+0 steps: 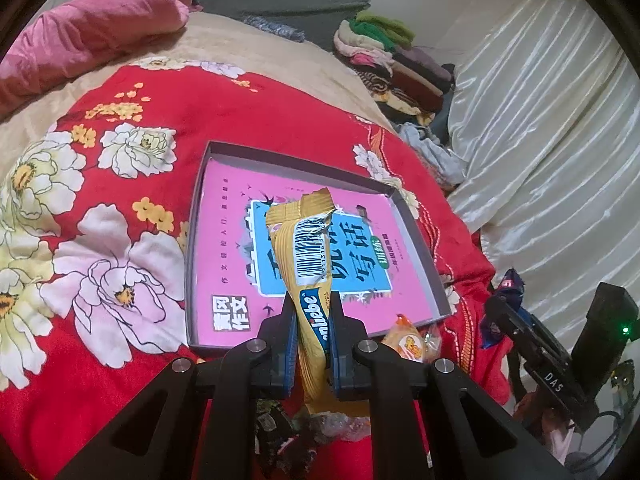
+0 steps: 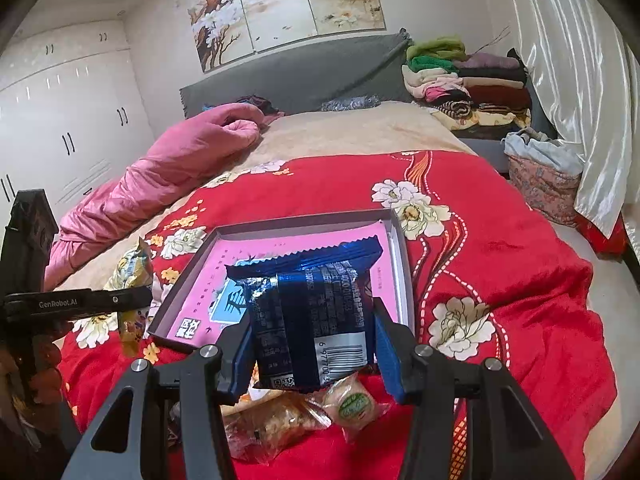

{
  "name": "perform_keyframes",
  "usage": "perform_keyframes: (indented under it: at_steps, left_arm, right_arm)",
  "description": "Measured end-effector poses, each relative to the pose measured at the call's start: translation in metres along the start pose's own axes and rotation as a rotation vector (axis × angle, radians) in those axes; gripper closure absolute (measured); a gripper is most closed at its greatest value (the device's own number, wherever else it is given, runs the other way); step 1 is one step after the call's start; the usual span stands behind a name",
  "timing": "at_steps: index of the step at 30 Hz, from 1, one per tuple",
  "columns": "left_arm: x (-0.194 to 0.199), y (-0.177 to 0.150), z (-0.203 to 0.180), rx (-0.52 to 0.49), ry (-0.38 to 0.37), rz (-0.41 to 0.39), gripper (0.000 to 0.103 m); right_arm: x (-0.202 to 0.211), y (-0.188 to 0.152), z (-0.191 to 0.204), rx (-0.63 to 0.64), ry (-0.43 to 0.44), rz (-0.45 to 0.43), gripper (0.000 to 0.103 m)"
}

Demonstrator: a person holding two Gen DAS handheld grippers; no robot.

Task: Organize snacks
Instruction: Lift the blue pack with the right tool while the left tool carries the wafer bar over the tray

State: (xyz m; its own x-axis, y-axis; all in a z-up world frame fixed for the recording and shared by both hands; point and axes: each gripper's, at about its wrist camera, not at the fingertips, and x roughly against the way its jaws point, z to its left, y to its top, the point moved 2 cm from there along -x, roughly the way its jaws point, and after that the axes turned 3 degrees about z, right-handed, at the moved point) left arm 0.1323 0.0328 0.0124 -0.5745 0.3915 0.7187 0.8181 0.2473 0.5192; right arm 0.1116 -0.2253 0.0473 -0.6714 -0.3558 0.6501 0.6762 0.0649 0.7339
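The left gripper [image 1: 312,344] pinches a yellow wrapper [image 1: 308,280], long axis pointing ahead. The right gripper [image 2: 312,356] clamps a blue packet [image 2: 316,316]. The tray [image 2: 402,264] lies directly ahead of both, empty of snacks.

- The left wrist view looked forward along the left gripper [image 1: 313,344], angled down, close over the shallow box [image 1: 320,168] just ahead of its fingertips.
- The right wrist view looked along the right gripper [image 2: 312,344] more level, over the same box [image 2: 394,220] ahead to the headboard [image 2: 296,72] far beyond.
- Both shared the box, the red floral quilt [image 1: 240,112] and the folded clothes [image 2: 468,80]; each caught the other gripper at its edge.
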Motion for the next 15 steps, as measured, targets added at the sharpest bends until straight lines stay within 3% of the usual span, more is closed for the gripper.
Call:
perform_keyframes:
  at_steps: [15]
  left_arm:
    - [-0.02,0.021,0.014,-0.01,0.006,0.009,0.09]
  right_arm:
    - [-0.022,0.017,-0.012,-0.019,-0.034,0.018,0.051]
